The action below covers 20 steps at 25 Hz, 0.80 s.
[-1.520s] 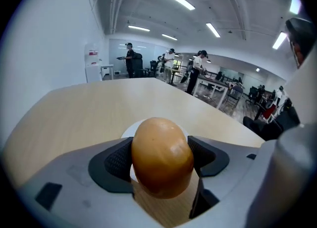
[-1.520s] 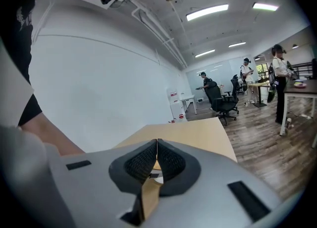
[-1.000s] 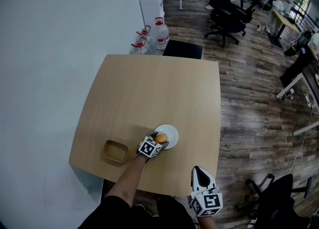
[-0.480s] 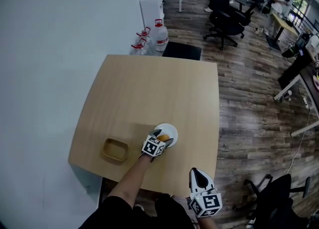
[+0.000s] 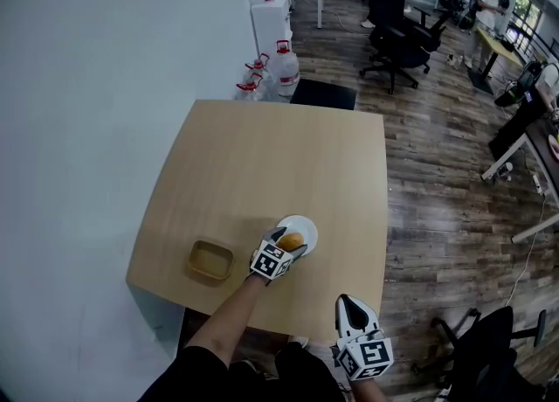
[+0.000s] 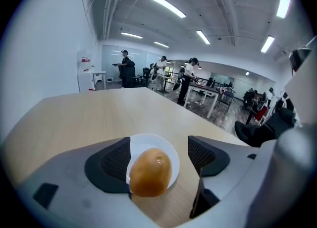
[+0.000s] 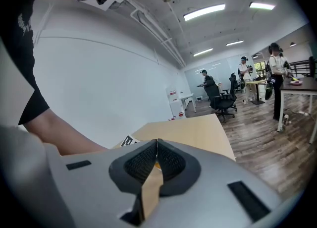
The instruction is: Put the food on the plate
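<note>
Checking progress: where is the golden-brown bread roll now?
The roll is lower-centre in the head view, between the left gripper's parted jaws over the round white plate.

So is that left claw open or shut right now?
Open. In its own view the left gripper has its pads apart, with a clear gap beside the bun over the plate.

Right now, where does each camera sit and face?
Head view: on the head, steeply down at the table; left gripper, right gripper, forearm show.
Left gripper view: on that gripper, along its open fingers toward bun, plate.
Right gripper view: on that gripper, along its shut fingers across the table.
Shared: bun, in head and left gripper views.
</note>
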Motion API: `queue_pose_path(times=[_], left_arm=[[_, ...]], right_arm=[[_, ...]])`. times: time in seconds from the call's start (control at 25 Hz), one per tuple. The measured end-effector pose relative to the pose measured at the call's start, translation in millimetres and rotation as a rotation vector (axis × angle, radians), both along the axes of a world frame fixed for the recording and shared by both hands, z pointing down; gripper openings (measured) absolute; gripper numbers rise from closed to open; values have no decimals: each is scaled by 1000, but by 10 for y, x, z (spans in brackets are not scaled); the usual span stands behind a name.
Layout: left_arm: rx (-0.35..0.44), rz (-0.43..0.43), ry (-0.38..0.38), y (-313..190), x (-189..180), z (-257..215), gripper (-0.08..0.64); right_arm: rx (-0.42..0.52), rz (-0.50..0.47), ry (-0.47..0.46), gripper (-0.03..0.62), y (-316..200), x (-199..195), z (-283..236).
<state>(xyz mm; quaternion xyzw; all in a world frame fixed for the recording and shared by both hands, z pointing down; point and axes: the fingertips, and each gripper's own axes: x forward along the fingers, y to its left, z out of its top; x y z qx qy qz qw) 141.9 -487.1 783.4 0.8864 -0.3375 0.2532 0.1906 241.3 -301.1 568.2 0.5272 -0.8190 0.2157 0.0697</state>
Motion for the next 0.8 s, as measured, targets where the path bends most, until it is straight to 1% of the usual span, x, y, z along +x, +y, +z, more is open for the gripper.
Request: queue_pose_path(times=[0.12,0.16,0.2,0.32,0.48,0.6,0.72,0.8], left_arm=[[3,-108,178,94,-71,-358,337],[9,-137,221,154,-106,-471,337],[15,-158,245,235,-155,-564,337],[35,-189,271,549,-332,-764,337],[48,-207,293,1004,-524,-1058,337],[92,-218,299,1332,-730,-1344,337],[130,-236,321,1652,-910,-1626,337],[135,-253,333,1885,-1033,-1802,337]], right_arm=[[15,-32,-4,60,57,-69,-7],[16,-30,-3,60,65,-70,-1],[14,-25,-4,60,74,-71,10],[5,-18,-9,60,116,-98,46],[12,-21,5,60,211,-119,7],[25,6,9,60,338,-164,-25],[40,17,25,60,502,-289,-86],[51,16,37,60,652,-430,-155]])
